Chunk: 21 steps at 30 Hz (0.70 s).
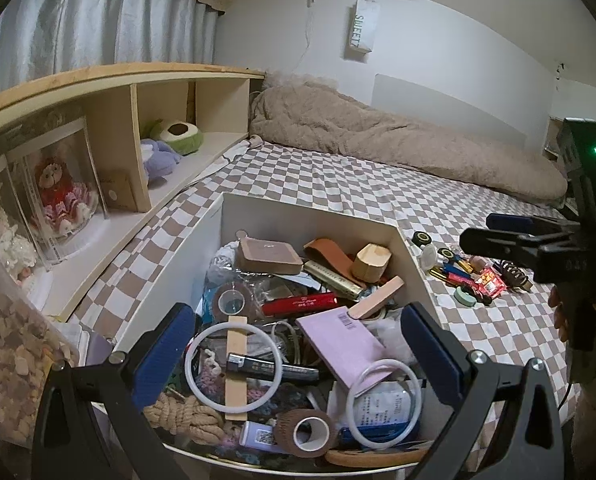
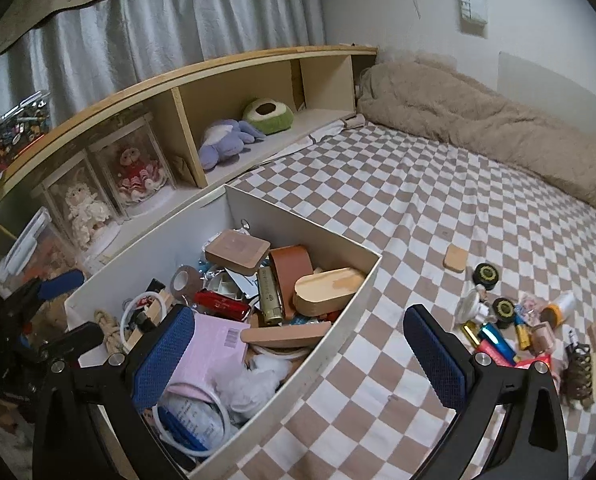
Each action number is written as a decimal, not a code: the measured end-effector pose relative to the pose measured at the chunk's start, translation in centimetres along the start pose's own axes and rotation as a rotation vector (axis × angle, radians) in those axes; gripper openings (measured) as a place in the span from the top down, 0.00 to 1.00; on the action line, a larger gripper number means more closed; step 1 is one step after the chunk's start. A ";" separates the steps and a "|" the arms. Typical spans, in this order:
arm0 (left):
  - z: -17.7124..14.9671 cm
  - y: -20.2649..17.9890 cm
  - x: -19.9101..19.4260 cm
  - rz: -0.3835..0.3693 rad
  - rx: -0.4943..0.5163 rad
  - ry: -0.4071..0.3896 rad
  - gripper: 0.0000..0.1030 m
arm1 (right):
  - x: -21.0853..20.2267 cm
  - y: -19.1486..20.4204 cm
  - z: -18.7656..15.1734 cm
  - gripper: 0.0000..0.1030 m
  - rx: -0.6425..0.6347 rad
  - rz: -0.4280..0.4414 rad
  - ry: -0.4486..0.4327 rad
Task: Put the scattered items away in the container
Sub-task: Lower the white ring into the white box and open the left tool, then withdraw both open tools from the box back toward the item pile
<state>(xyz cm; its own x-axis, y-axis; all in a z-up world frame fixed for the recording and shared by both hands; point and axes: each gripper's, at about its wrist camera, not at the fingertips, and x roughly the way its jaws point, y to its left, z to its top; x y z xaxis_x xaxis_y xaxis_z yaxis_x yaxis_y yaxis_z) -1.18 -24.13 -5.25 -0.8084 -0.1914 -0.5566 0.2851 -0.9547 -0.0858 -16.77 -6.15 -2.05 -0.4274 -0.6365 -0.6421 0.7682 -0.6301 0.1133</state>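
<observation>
A white open box (image 1: 310, 216) (image 2: 298, 216) stands on the checkered bed, filled with clutter: a pink booklet (image 1: 338, 340), white rings (image 1: 234, 364), wooden blocks, a red case (image 1: 306, 305), rope and tape. My left gripper (image 1: 298, 356) hangs open over the box's near end, nothing between its blue pads. My right gripper (image 2: 302, 356) is open too, above the box's right wall with nothing in it; in the left wrist view the right gripper (image 1: 494, 230) shows at the right edge. The left gripper (image 2: 68, 312) appears at the far left. Scattered small items (image 2: 514, 328) (image 1: 466, 276) lie on the bed right of the box.
A wooden square (image 2: 455, 258) lies apart from the pile, with black round lids (image 2: 486, 276) and a brown hair claw (image 2: 578, 372). A shelf (image 2: 234, 76) behind the box holds cased dolls and plush toys. A beige blanket (image 2: 498, 120) lies along the wall.
</observation>
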 end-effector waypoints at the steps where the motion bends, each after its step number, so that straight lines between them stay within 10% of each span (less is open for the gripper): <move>1: 0.1 -0.2 -0.1 -0.001 0.001 -0.001 0.00 | -0.3 0.0 -0.1 0.00 -0.009 -0.003 -0.005; 21: 1.3 -7.5 -1.9 -0.045 0.040 -0.040 0.00 | -7.1 -2.8 -3.7 0.00 -0.025 -0.060 -0.087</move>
<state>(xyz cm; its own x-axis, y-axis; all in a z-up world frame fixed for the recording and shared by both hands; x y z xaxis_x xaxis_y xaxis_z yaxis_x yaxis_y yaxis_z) -2.50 -16.94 -2.47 -0.8402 -0.1560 -0.5193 0.2276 -0.9707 -0.0766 -14.17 1.81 -0.56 -0.5117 -0.6352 -0.5786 0.7512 -0.6575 0.0575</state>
